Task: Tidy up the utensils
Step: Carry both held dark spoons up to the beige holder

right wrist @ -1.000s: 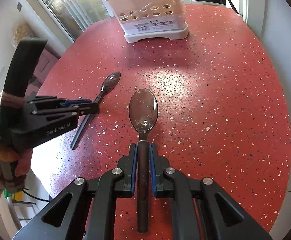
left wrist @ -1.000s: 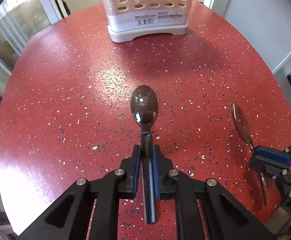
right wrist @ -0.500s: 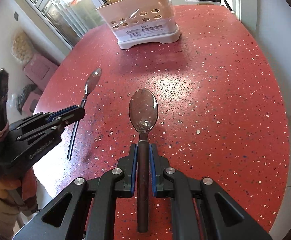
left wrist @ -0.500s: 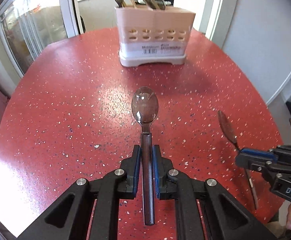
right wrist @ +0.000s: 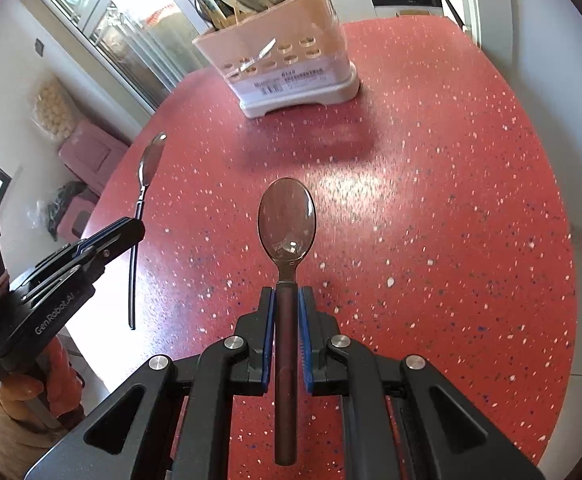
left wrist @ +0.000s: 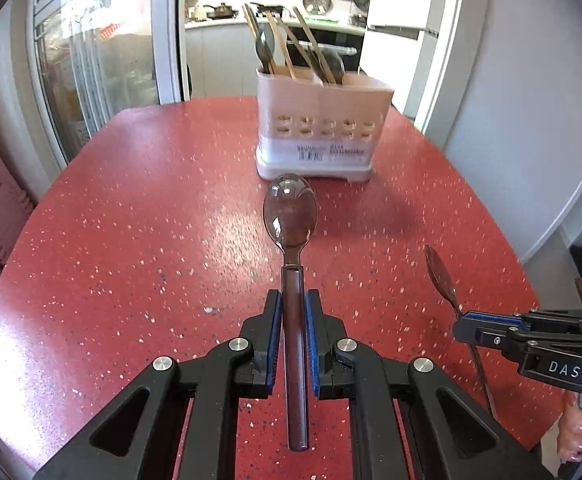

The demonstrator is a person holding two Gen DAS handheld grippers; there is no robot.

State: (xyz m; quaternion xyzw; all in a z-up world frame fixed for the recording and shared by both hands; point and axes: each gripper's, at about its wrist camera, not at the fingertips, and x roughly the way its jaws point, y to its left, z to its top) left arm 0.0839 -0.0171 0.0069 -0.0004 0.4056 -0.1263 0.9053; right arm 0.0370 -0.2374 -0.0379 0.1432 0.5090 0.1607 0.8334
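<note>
Now the left claw point(left wrist: 293, 316) is clamping the dark handle of a spoon point(left wrist: 290, 216), blue pads pressing on both sides, bowl pointing ahead toward the utensil holder point(left wrist: 321, 128). Compared with a second ago this claw is sitting higher and tilting up: the holder, then cut off at the top edge of the left view, is now showing whole with the chopsticks and spoons point(left wrist: 267, 46) standing in it, and the kitchen behind is coming into sight. The right claw point(right wrist: 287, 312) is likewise gripping a second spoon point(right wrist: 287, 220) by its handle, bowl forward, and its view is showing little change beyond the holder point(right wrist: 291, 68) sitting slightly lower in frame. Both spoons are hanging in the air above the red speckled surface point(left wrist: 131, 240), well apart from each other, and neither is touching the holder. Nothing is lying on the surface between the claws and the holder. A hand point(left wrist: 579, 428) is gripping the right tool at the lower right edge of the left view
</note>
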